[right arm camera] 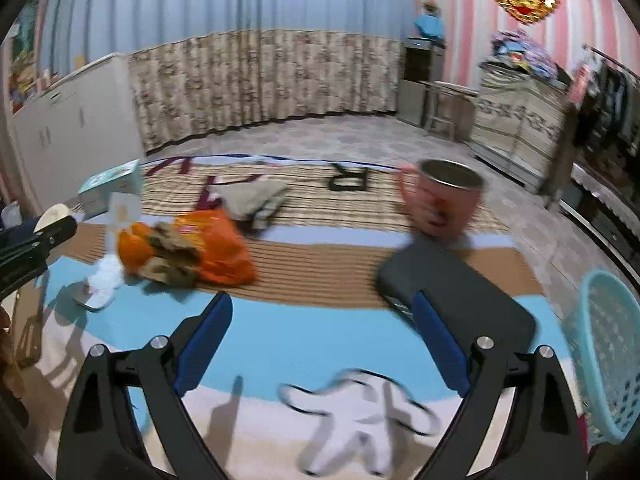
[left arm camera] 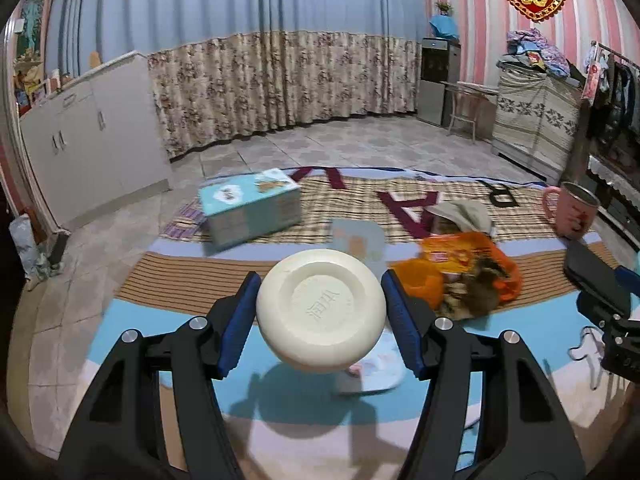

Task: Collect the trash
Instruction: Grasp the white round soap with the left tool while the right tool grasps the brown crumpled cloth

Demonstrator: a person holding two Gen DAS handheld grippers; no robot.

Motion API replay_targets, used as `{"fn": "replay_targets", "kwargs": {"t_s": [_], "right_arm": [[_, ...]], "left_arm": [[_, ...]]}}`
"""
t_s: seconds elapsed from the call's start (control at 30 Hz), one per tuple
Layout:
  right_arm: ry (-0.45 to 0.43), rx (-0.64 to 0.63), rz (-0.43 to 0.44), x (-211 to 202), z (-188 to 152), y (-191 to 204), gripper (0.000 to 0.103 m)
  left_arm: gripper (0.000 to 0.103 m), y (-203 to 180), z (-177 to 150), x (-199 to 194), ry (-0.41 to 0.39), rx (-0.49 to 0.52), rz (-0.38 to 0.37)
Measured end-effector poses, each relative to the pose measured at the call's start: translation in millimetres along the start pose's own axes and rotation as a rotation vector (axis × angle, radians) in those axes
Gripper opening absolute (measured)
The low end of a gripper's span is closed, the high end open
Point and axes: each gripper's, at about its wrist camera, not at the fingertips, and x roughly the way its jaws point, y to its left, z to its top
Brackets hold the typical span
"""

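Note:
My left gripper [left arm camera: 320, 312] is shut on a cream plastic cup [left arm camera: 322, 310], bottom toward the camera, held above the mat. The same cup [right arm camera: 52, 216] peeks past the left gripper at the left edge of the right wrist view. An orange bag with brown scraps [left arm camera: 468, 276] [right arm camera: 192, 252] lies on the mat to the right of the cup. A pale blue wrapper [left arm camera: 376, 364] [right arm camera: 102, 276] lies under and behind the cup. My right gripper [right arm camera: 324, 336] is open over the blue part of the mat, nothing between its fingers. A light blue mesh basket [right arm camera: 608, 356] stands at the right edge.
A blue-and-white box [left arm camera: 252, 208] sits at the mat's far left. A pink mug [left arm camera: 570, 210] [right arm camera: 442, 200] stands at the far right beside a black flat case [right arm camera: 460, 296]. A grey cloth [left arm camera: 464, 214] lies behind the orange bag. White cabinets [left arm camera: 84, 136] line the left wall.

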Motion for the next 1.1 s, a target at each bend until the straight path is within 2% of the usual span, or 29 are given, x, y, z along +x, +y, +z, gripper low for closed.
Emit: {"fn": "replay_targets", "kwargs": {"t_s": [0.1, 0.17, 0.33, 0.5, 0.63, 0.8, 1.1], "right_arm": [[0.004, -0.05, 0.034, 11, 7, 32, 0.089], [0.005, -0.087, 0.038, 17, 9, 48, 0.089], [0.015, -0.13, 0.054, 31, 14, 71, 0.087], [0.052, -0.169, 0.074, 48, 21, 86, 0.061], [0.065, -0.174, 0.112, 54, 23, 87, 0.029], [0.032, -0.17, 0.127, 42, 24, 80, 0.027], [-0.028, -0.061, 0.154, 6, 36, 42, 0.027]], "left_arm": [[0.06, 12, -3, 7, 0.006, 0.019, 0.074], [0.06, 22, -4, 9, 0.016, 0.009, 0.096], [0.06, 42, -3, 11, 0.024, -0.052, 0.085], [0.06, 50, -4, 20, 0.042, -0.09, 0.08], [0.06, 53, -4, 23, 0.048, -0.113, 0.076], [0.06, 51, -1, 19, 0.041, -0.118, 0.068], [0.061, 31, 11, 4, 0.016, -0.1, 0.041]]}}
